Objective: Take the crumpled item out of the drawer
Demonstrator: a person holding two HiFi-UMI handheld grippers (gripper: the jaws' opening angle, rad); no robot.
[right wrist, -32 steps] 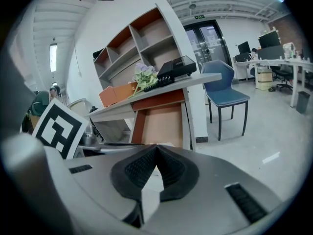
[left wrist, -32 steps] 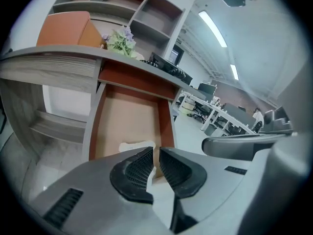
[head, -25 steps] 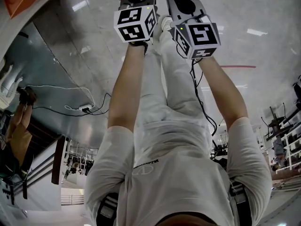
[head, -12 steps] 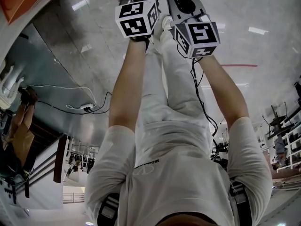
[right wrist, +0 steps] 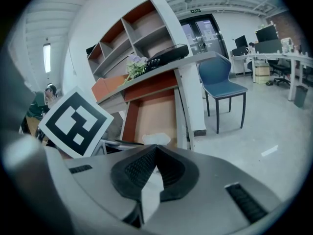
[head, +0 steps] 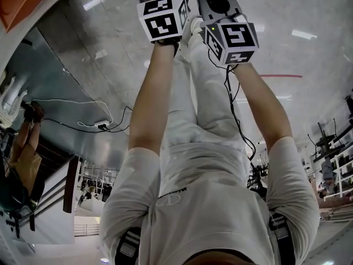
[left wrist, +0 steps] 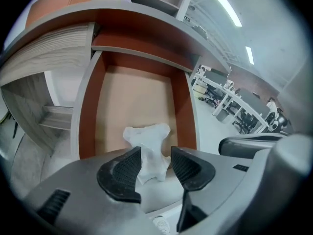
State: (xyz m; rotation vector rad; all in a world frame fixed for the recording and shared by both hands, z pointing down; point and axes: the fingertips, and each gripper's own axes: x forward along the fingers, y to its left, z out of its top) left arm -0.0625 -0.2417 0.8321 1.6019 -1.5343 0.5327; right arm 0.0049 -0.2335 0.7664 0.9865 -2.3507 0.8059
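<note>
A white crumpled item [left wrist: 146,146] lies at the near end of the open drawer [left wrist: 132,97], which has a tan floor and red-brown sides. My left gripper [left wrist: 155,153] hangs right over it, jaws apart after just opening. The item shows between the pads, its edge against the left pad [left wrist: 122,170], with a gap on the other side. My right gripper [right wrist: 155,148] is shut with nothing in it, farther back, looking at the same item [right wrist: 156,139] in the drawer [right wrist: 151,116]. In the head view only the marker cubes [head: 162,18] [head: 231,37] show.
The drawer hangs out of a desk with a grey top edge [left wrist: 146,21] and shelves [right wrist: 132,38] above it. A blue chair [right wrist: 222,84] stands to the right of it, and office desks [left wrist: 230,106] farther off. A cable [head: 231,109] runs down the right arm.
In the head view the left gripper's marker cube has tipped and shifted slightly toward the top of the picture. The right cube has hardly moved.
</note>
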